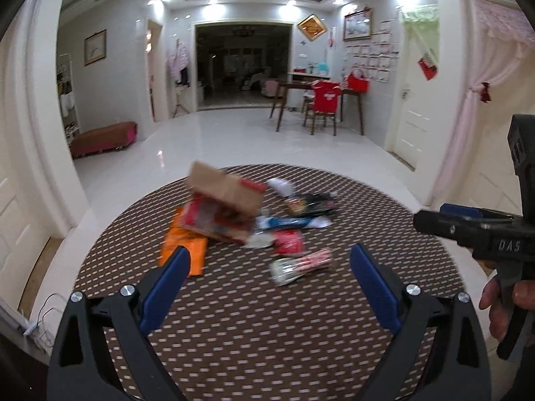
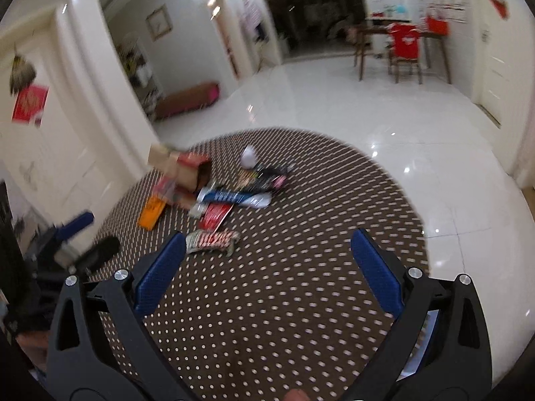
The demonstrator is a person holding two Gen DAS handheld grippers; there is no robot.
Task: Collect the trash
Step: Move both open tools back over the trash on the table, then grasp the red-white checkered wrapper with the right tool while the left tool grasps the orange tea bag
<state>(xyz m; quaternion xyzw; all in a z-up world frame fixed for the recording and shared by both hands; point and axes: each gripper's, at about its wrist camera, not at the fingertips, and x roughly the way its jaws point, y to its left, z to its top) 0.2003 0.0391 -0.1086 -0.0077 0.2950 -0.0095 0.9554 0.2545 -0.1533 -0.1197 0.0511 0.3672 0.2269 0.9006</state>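
Observation:
A pile of trash lies on a round brown dotted table (image 1: 267, 317): an open cardboard box (image 1: 224, 200), an orange packet (image 1: 182, 247), a red packet (image 1: 289, 240), a red-and-white striped wrapper (image 1: 301, 264), a blue-and-white wrapper (image 1: 291, 222), a dark wrapper (image 1: 311, 202) and crumpled white paper (image 1: 281, 183). My left gripper (image 1: 269, 255) is open and empty, short of the pile. My right gripper (image 2: 267, 239) is open and empty; the striped wrapper (image 2: 212, 240) lies just past its left finger. The box (image 2: 180, 170) and orange packet (image 2: 152, 214) lie farther left.
The right gripper's body and the hand on it show at the right edge of the left wrist view (image 1: 485, 234). The left gripper shows at the left of the right wrist view (image 2: 67, 237). Beyond the table are white floor tiles (image 1: 234, 140), a low bench (image 1: 103, 138) and a dining table with chairs (image 1: 317, 100).

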